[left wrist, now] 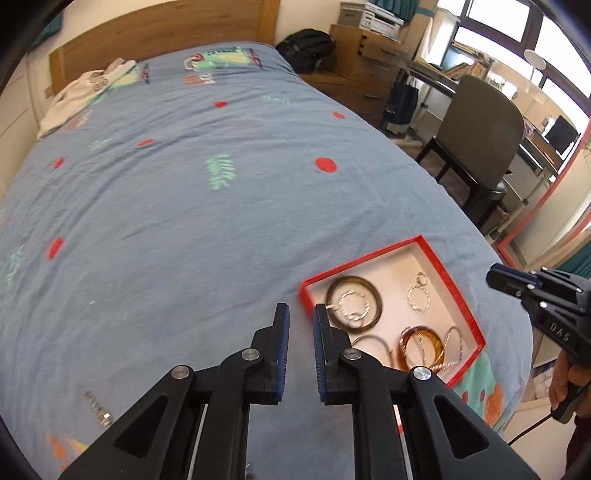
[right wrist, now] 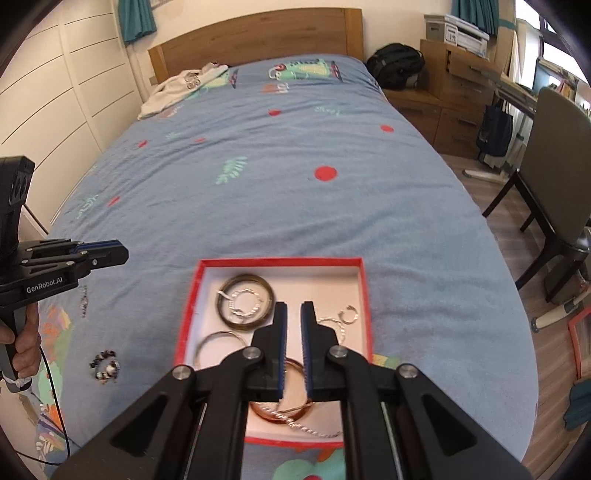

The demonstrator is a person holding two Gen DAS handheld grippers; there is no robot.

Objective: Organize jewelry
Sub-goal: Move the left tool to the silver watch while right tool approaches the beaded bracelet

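Note:
A red box with a white inside lies on the blue bedspread near the foot of the bed. In it are a dark bangle around a silver hoop, silver earrings, an amber bangle and thin silver rings. My left gripper hovers over the bedspread just left of the box, its pads slightly apart and empty. My right gripper hangs above the box, its jaws nearly together and empty. A beaded bracelet and a chain bracelet lie on the bedspread left of the box.
A white garment lies by the wooden headboard. A chair, a desk and a black backpack stand right of the bed. The bed's edge runs close to the box on the right and near side.

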